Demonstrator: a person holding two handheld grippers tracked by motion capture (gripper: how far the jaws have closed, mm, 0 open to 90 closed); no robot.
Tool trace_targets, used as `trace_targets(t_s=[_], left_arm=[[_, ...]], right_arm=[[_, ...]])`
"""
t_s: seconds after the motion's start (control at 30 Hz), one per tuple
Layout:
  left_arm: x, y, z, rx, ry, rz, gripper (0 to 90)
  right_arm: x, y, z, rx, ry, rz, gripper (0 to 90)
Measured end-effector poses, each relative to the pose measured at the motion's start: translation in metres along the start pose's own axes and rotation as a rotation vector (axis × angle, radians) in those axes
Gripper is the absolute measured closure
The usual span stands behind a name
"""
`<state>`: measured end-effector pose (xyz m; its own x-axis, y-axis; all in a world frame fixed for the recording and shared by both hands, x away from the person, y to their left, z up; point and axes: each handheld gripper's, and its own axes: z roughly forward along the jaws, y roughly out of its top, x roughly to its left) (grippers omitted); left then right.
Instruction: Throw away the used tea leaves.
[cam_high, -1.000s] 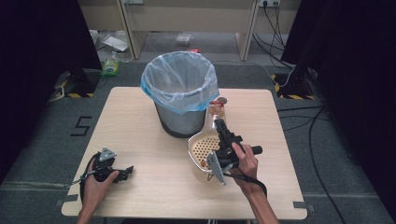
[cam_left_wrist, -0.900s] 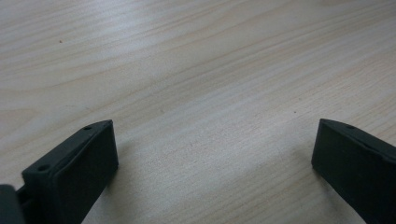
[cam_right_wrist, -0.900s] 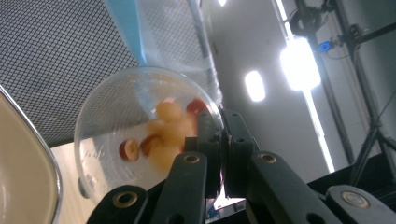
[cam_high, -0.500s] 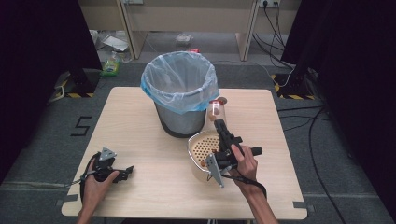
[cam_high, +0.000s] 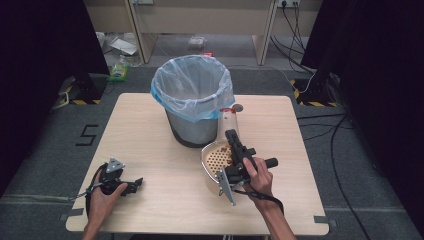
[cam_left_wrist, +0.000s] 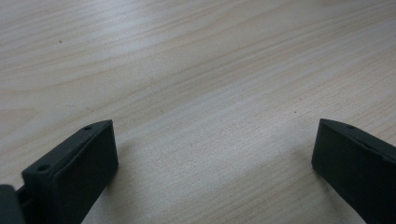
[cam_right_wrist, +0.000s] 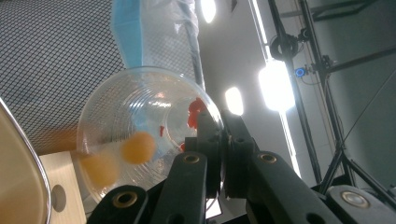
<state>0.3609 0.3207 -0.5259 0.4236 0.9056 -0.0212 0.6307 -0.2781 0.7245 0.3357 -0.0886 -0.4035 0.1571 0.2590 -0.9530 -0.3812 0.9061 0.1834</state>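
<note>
The right gripper (cam_high: 231, 136) has its jaws clamped on the rim of a clear plastic cup with red print (cam_high: 228, 120), pinching the thin wall between the pads. The cup is tipped on its side (close to level, as far as the high view tells), its long axis running away from the person, base toward the far edge of the pale wooden table (cam_high: 150, 145) and mouth toward the gripper. It hangs just beside the grey mesh waste bin lined with a pale blue plastic bag (cam_high: 192, 100), and its mouth sits over the far rim of a beige perforated colander bowl (cam_high: 214, 159). In the right gripper view two small orange balls (cam_right_wrist: 138, 147) show through the cup (cam_right_wrist: 140, 135), one sharp, the other blurred near the lower wall, so they are probably rolling toward the mouth.

The relation that matters for the coming move is mouth over bowl: the colander lies directly below and nearer the person than the cup, so a further tilt of the wrist should spill the balls into it rather than onto the table.

The left gripper (cam_high: 134, 184) rests low on the near left of the table, well apart from all this, its jaws spread wide with nothing between them; bare wood (cam_left_wrist: 201, 93) lies ahead of it. The right hand (cam_high: 257, 175) is plainly the nearer one.
</note>
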Motion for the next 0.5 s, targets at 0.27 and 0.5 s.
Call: trace_targets(t_s=[0.27, 0.5], left_arm=[[0.000, 0.000, 0.000, 0.000, 0.000, 0.000, 0.0], [0.000, 0.000, 0.000, 0.000, 0.000, 0.000, 0.0]], right_arm=[[-0.001, -0.003, 0.000, 0.000, -0.012, -0.013, 87.8], [-0.023, -0.023, 0.012, 0.106, 0.108, 0.337, 87.7]])
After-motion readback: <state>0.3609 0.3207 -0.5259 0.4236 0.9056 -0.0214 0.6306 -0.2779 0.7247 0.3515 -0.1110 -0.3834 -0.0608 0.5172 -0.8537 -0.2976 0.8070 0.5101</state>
